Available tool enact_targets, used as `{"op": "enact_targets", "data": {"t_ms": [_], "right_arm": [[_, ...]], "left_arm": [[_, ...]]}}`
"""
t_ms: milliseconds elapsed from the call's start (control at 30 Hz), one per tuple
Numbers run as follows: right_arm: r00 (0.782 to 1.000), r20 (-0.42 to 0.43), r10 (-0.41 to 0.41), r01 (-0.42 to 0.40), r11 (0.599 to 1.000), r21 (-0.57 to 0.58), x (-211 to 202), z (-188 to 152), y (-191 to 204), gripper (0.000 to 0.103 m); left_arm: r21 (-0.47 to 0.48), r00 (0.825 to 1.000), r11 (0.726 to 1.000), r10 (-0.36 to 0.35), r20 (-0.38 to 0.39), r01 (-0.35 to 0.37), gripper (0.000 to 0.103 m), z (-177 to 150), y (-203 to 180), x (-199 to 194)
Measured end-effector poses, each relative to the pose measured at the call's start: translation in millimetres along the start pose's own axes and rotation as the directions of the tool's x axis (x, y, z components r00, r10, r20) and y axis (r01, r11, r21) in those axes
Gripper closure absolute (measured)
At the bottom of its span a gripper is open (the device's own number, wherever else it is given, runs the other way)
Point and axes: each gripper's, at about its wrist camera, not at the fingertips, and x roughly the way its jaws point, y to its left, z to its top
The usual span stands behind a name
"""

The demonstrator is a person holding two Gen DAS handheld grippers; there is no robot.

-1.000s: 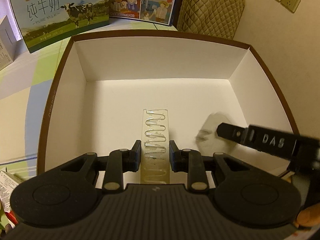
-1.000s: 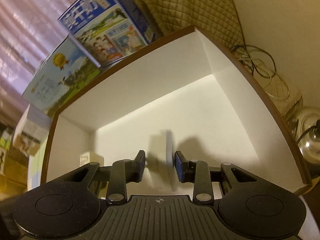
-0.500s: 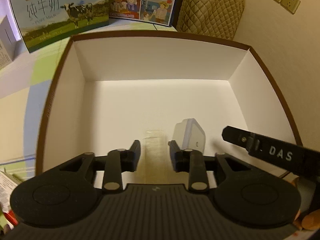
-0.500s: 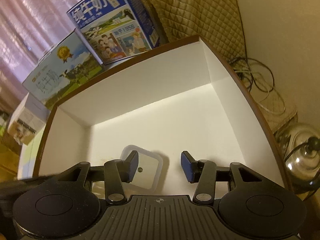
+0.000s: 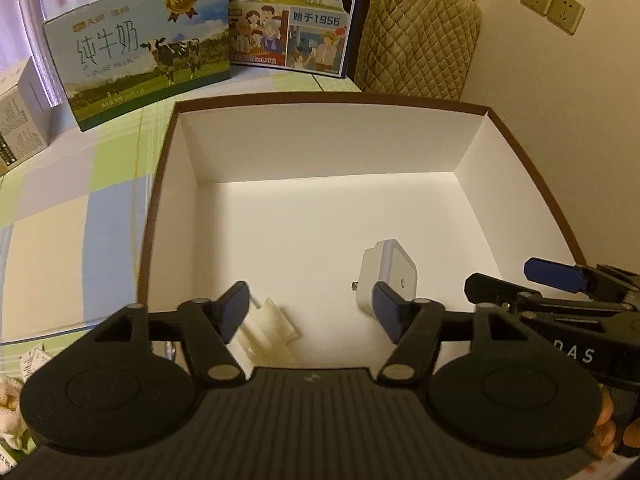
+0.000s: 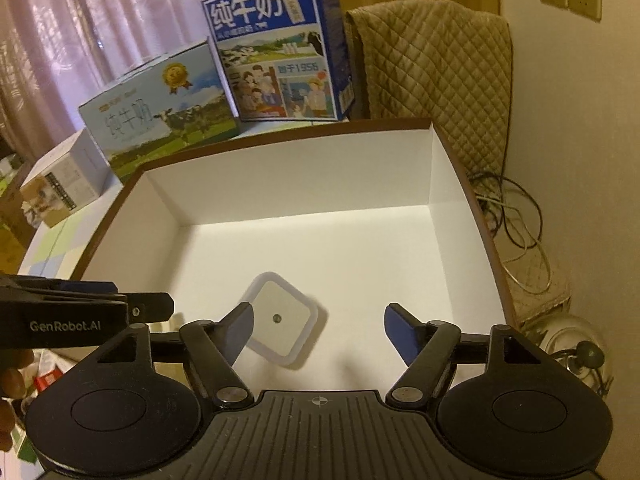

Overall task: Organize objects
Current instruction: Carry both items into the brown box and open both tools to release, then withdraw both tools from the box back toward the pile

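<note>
A large white box with a brown rim (image 5: 160, 184) (image 6: 476, 208) fills both views. On its floor lies a white square plug-in night light (image 5: 390, 276) (image 6: 280, 318). A clear ribbed plastic strip (image 5: 268, 334) rests on the floor near the front left. My left gripper (image 5: 310, 314) hangs open above the box's near part, with the strip under its left finger and the night light by its right finger. My right gripper (image 6: 320, 332) is open too, nothing between its fingers, the night light just beyond its left finger. Each gripper shows from the side in the other view.
Two milk cartons (image 5: 144, 60) (image 5: 292, 16) and a small white box (image 5: 20, 120) stand on the checked tablecloth behind the white box. A quilted chair back (image 5: 416, 36) is at the back right. Cables (image 6: 516, 216) and a glass kettle (image 6: 576, 356) lie right of the box.
Both grippers have opened and pulled back and up. The clear strip left the left gripper and the night light left the right; both now lie on the box floor.
</note>
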Motion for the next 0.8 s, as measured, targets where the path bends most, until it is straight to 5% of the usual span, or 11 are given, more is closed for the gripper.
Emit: {"op": "enact_targets", "data": {"t_ms": [800], "right_arm": [[0.986, 0.142, 0.092, -0.084, 0.995, -0.056, -108, -35, 36, 0.032]], "left_arm": [[-0.051, 0.986, 0.999, 0.019, 0.167, -0.011, 0.023, -67, 41, -141]]}}
